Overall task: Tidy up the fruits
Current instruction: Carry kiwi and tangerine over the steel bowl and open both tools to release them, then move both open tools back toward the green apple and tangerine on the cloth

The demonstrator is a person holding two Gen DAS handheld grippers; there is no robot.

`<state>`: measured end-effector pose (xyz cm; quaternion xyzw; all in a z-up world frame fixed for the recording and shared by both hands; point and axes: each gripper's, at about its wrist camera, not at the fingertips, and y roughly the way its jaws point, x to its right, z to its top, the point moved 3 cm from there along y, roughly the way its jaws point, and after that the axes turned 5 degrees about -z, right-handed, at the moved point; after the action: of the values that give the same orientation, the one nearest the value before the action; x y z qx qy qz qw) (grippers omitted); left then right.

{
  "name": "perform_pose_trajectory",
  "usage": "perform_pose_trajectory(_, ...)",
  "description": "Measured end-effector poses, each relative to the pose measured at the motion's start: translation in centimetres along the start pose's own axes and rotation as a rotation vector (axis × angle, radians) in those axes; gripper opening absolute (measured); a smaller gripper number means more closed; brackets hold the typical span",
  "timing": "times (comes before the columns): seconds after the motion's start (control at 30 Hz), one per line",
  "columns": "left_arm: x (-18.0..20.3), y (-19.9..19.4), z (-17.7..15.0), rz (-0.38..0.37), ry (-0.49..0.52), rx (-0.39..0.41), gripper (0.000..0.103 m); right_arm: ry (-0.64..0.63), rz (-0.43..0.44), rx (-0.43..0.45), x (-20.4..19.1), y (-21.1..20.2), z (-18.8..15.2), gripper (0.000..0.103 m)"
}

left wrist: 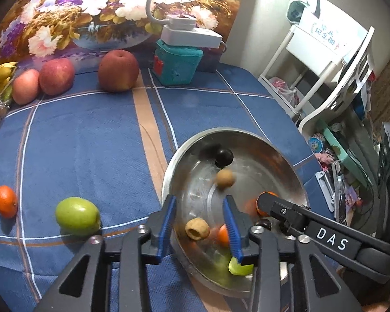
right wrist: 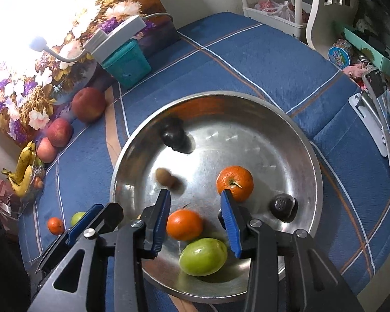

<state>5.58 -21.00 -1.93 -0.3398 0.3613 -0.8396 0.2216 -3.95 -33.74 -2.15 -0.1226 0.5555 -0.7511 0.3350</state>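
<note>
While both grippers, left (left wrist: 200,223) & right (right wrist: 195,215), hang spread and empty over the steel bowl (right wrist: 293,135), small fruits look motion-blurred. Risk: the longan (left wrist: 224,178) may roll on, knocking the mandarin (right wrist: 235,182).

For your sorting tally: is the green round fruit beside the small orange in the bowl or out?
Out: the green round fruit lies on the blue checked cloth.

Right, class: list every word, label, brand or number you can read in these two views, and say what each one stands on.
"DAS": white letters on the black arm of the right gripper.
Blue characters on the white sign on the white shelf: too blurred to read.
Print on the round blue patterned tin: too small to read.
</note>
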Motion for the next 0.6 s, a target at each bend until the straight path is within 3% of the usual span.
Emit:
perform_pose_trajectory(0.17,-0.8,-1.0,0.2,0.014,-0.017,0.005,0.047,0.000,0.008,0.007,-0.2,-0.3,0.0,0.041)
perform_pose_trajectory(0.37,-5.6,-3.4,0.7,0.125,-0.176,0.024,0.058,-0.024,0.004,-0.001,-0.9,-0.2,-0.4,0.041)
perform_pose_trajectory(0.6,-10.3,-5.8,0.2,0.215,-0.302,0.042,0.060,-0.089,0.008,-0.003,-3.1,0.0,-0.9,0.041)
